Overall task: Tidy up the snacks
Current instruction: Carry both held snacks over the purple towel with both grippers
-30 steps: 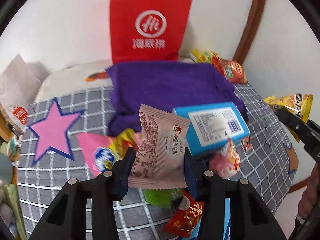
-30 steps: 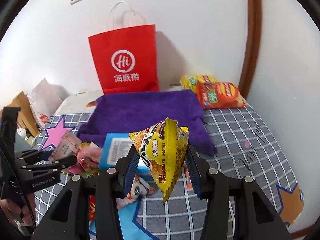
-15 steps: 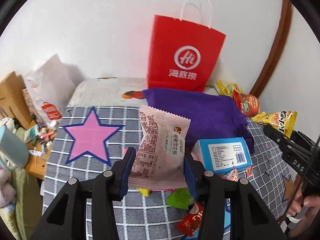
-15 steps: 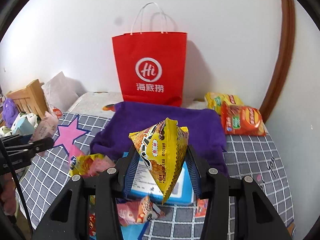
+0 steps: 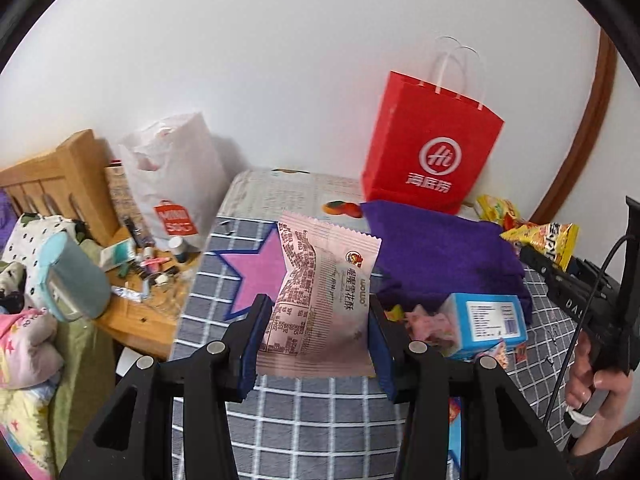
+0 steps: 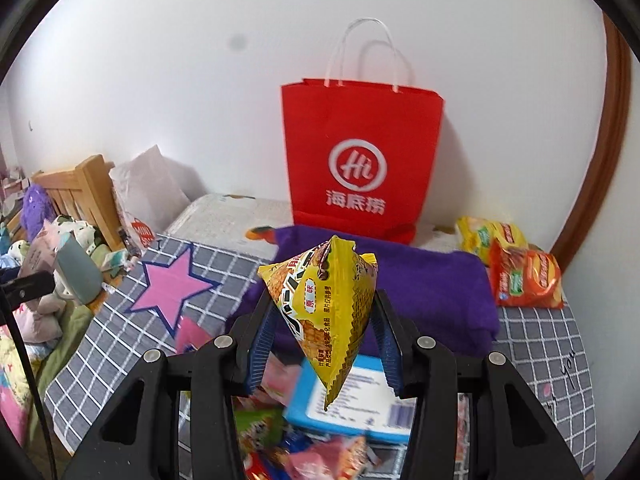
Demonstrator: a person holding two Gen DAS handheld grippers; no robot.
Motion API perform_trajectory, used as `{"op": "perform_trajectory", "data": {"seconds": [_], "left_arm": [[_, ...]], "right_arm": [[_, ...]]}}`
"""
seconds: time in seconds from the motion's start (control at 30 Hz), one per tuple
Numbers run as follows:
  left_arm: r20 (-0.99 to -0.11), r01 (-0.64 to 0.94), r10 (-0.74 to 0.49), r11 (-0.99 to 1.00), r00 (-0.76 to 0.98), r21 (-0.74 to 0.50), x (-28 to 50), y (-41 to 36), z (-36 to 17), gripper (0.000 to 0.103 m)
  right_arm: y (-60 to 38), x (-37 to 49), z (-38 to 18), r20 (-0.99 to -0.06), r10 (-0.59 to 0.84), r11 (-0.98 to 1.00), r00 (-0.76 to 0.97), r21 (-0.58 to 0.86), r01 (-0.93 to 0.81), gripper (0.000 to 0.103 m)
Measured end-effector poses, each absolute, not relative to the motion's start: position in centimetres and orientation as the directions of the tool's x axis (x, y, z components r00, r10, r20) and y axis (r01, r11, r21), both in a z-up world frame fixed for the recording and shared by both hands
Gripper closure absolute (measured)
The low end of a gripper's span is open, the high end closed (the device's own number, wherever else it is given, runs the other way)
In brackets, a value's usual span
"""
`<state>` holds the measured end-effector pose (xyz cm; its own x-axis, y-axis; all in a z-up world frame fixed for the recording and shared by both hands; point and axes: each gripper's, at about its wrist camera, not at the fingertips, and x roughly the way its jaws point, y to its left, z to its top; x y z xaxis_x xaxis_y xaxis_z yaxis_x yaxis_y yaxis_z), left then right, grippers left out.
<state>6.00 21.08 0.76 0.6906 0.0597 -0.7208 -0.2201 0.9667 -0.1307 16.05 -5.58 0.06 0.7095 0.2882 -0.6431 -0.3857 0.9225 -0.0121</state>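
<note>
Left gripper [image 5: 316, 344] has its blue pads squeezed onto a pink snack packet [image 5: 326, 300], held up off the checked blanket [image 5: 312, 412]. Right gripper [image 6: 322, 346] is doing the same with a yellow triangular chip bag [image 6: 326, 312], pinched from both sides. Under them there's a messy snack pile with a blue box [image 6: 352, 404]. Farther back, a purple towel [image 6: 436, 292], then a red paper bag [image 6: 360, 160] against the wall, with orange and yellow packs [image 6: 520, 280] off to its right.
</note>
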Motion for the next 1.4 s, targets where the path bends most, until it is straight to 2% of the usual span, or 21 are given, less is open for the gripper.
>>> {"op": "perform_trajectory", "data": {"seconds": [0.37, 0.83, 1.07, 1.4], "left_arm": [[-0.708, -0.209, 0.047, 0.967, 0.705, -0.144, 4.8, 23.2, 1.4, 0.059], [-0.68, -0.053, -0.123, 0.971, 0.723, -0.232, 8.3, 19.5, 1.2, 0.059], [-0.673, 0.002, -0.168, 0.971, 0.72, -0.24, 10.6, 16.4, 0.9, 0.059], [-0.684, 0.049, -0.194, 0.973, 0.703, -0.225, 15.1, 12.6, 0.7, 0.059]], "right_arm": [[-3.4, 15.5, 1.2, -0.624, 0.303, 0.923, 0.72, 0.004, -0.385, 0.056], [-9.0, 13.4, 3.9, -0.577, 0.204, 0.967, 0.791, -0.01, -0.256, 0.056], [-12.3, 14.1, 3.0, -0.612, 0.142, 0.98, 0.778, -0.023, -0.198, 0.056], [-14.6, 16.8, 1.1, -0.648, 0.135, 0.983, 0.75, -0.007, -0.183, 0.056]]}}
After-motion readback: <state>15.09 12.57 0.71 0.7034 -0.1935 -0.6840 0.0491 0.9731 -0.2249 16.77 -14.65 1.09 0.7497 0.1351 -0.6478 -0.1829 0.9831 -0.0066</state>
